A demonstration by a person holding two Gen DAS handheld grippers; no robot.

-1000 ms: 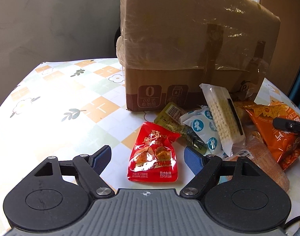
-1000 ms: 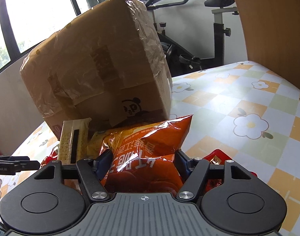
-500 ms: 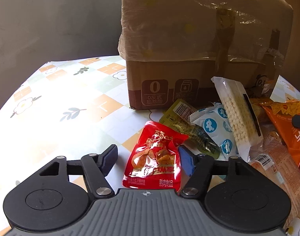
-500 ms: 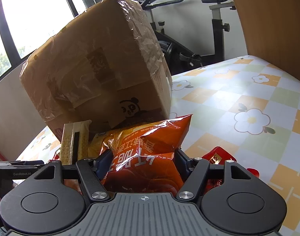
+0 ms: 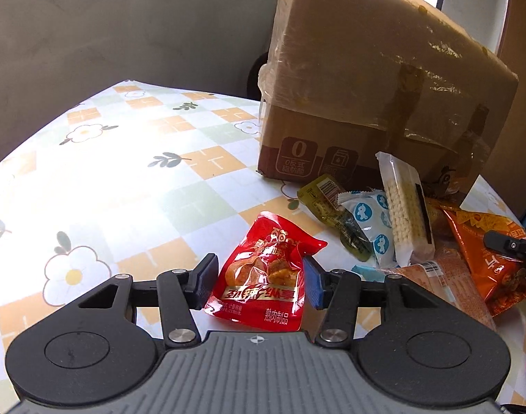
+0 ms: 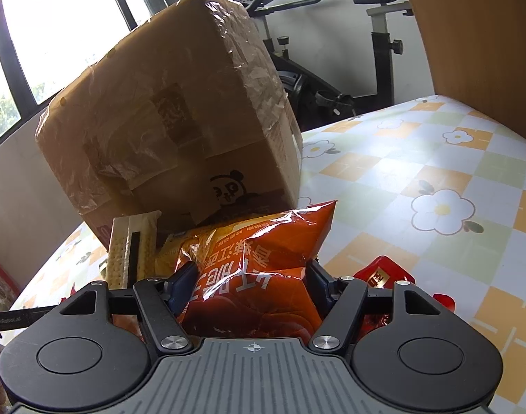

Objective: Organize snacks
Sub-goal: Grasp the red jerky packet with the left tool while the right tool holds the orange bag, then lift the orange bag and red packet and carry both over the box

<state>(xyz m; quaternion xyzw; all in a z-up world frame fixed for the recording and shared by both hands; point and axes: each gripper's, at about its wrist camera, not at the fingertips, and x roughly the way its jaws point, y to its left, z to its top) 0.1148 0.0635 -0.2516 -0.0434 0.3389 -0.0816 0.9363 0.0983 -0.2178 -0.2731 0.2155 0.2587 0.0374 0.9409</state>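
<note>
Saw the left gripper (image 5: 259, 283) low over the table (image 5: 125, 189), with jaws just closed inward on a red meat snack pouch (image 5: 263, 276). Found the pouch lying between the two blue pads, both pads touching its side edges, so grasped as far as could be told. Noted the pouch near the front of the flowered tablecloth, a little apart from the other snacks.

Behind it, noticed a large cardboard box (image 5: 366, 86) wrapped in clear tape, standing tilted on the table. In front of the box, counted a pile of snacks: an olive-green pouch (image 5: 328, 203), a white packet with blue prints (image 5: 366, 220) and a long pack of pale crackers (image 5: 406, 207) leaning up against the box.

In the right wrist view, saw the right gripper (image 6: 250, 283) clenched on an orange chip bag (image 6: 263, 241), the foil squeezed and wrinkled between the pads. Found this bag at the right side of the pile, its far end pointing toward the box. Just right of that gripper, spotted a small red packet (image 6: 380, 276) on the table. Beyond the table, made out an exercise bike (image 6: 331, 79) by the window.
</note>
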